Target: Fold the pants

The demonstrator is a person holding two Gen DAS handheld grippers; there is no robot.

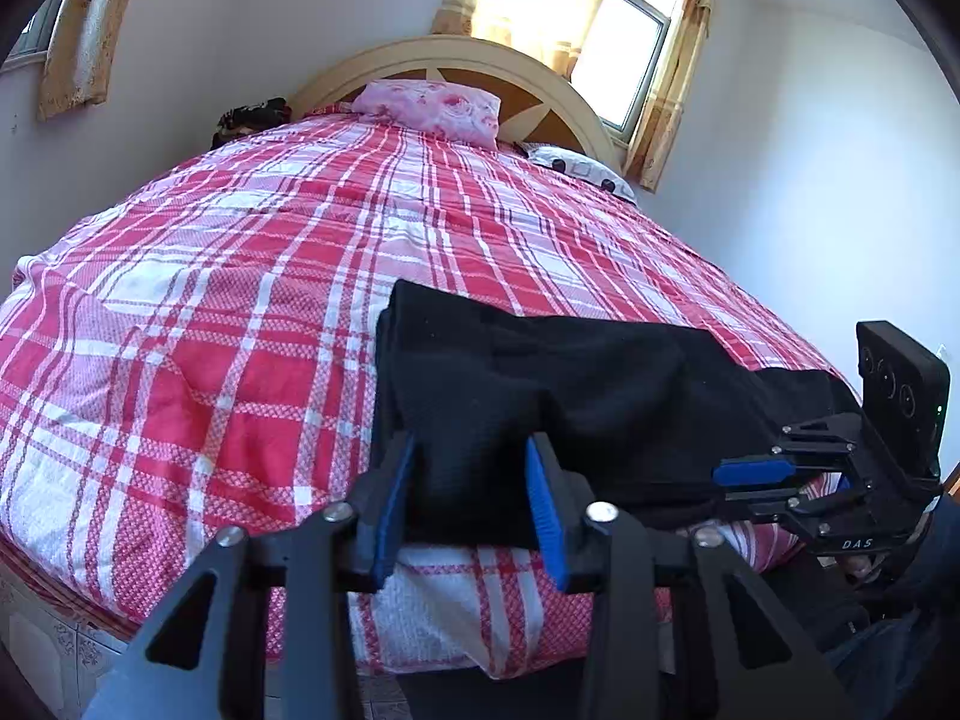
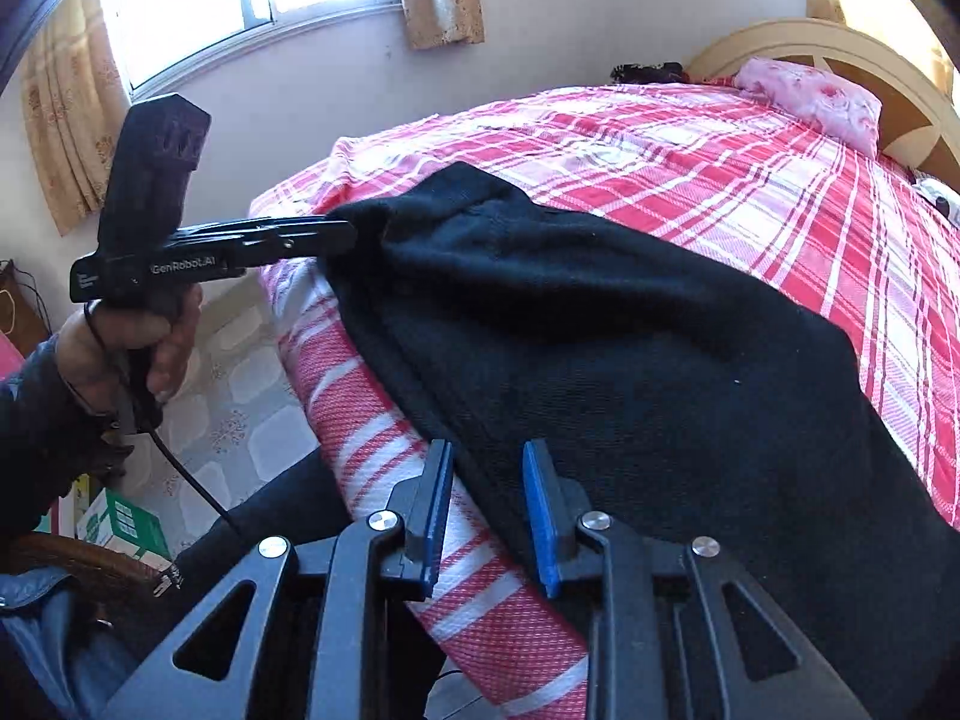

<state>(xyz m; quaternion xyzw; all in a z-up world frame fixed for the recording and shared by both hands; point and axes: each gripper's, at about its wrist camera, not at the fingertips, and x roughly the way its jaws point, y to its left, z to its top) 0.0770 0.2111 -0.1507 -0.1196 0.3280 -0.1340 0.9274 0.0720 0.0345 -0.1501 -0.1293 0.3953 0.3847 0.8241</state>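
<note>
Black pants (image 1: 540,384) lie along the near edge of the bed, and they fill the middle of the right wrist view (image 2: 630,348). My left gripper (image 1: 471,498) is open with its blue pads on either side of one end of the pants; it also shows from the side in the right wrist view (image 2: 336,237), at the pants' far end. My right gripper (image 2: 489,510) is open around the pants' near edge at the mattress side. In the left wrist view it (image 1: 750,474) sits at the pants' right end.
The bed (image 1: 240,300) has a red and white plaid cover. A pink pillow (image 1: 432,108) and a curved headboard (image 1: 456,57) are at the far end. Tiled floor (image 2: 240,384) and a green box (image 2: 123,522) lie beside the bed. Windows with curtains line the walls.
</note>
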